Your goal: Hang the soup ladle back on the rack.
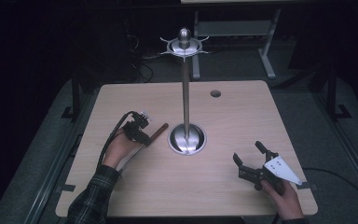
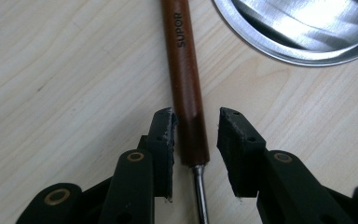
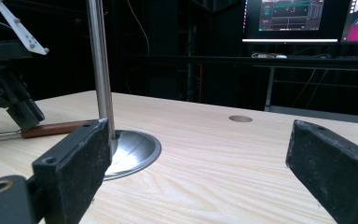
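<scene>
Left gripper [image 2: 196, 135] is down on the worktop [image 1: 242, 121], left of centre, jaws parted and straddling the brown wooden handle [image 2: 186, 79] of a utensil marked SUPOR. The left-hand pad sits right against the handle's side, while the right-hand pad stands off with a sliver of wood grain showing between; nothing is pinched. The handle lies flat, its metal shank [image 2: 200, 196] running back between the jaws toward the hand, its far end pointing toward the round steel base [image 2: 303, 28] of the stand and stopping just short of the rim. In the high view the left hand [image 1: 118, 150] rests on the wood behind the gripper [image 1: 142, 135], well in from the worktop's left edge.

The stand's pole [image 1: 185, 93] rises straight from that base [image 1: 187, 139] near the middle of the worktop, topped by a knob with hooks [image 1: 184, 45] fanning out.

Over on the right, the right gripper [image 1: 249, 154] hangs near the front right corner, jaws spread wide with nothing between them, hand [image 1: 284, 196] close to the near edge. Its own view looks low across the wood: jaws far apart, pole [image 3: 100, 70] and base [image 3: 135, 151] to the left, and the handle [image 3: 56, 129] lying beyond.

Plenty of bare wood lies between the base and the right gripper, and across the far half up to a round cable hole [image 1: 215, 93] near the far edge.
</scene>
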Motion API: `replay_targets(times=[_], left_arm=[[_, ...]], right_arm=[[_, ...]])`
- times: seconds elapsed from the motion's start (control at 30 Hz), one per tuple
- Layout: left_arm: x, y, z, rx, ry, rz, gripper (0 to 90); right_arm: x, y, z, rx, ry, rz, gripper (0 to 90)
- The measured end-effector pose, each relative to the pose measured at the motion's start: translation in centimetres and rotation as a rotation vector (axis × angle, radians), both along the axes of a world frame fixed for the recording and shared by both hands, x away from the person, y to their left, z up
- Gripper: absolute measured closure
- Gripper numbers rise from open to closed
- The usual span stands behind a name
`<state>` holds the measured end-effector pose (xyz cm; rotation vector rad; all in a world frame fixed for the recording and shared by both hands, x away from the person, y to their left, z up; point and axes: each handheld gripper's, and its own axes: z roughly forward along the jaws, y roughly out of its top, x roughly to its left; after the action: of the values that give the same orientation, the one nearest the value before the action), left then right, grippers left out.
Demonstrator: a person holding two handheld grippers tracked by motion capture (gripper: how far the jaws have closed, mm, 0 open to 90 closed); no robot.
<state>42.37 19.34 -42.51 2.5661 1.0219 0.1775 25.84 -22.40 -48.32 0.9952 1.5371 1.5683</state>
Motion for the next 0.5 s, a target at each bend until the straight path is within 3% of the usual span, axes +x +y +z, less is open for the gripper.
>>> replay_targets(times=[0.5], left_arm=[[0.5,-0.6,-1.3,0.058,0.033,-0.003,68.6]], right_arm=[[0.0,0.0,0.0,-0.001,-0.001,0.000,6.3]])
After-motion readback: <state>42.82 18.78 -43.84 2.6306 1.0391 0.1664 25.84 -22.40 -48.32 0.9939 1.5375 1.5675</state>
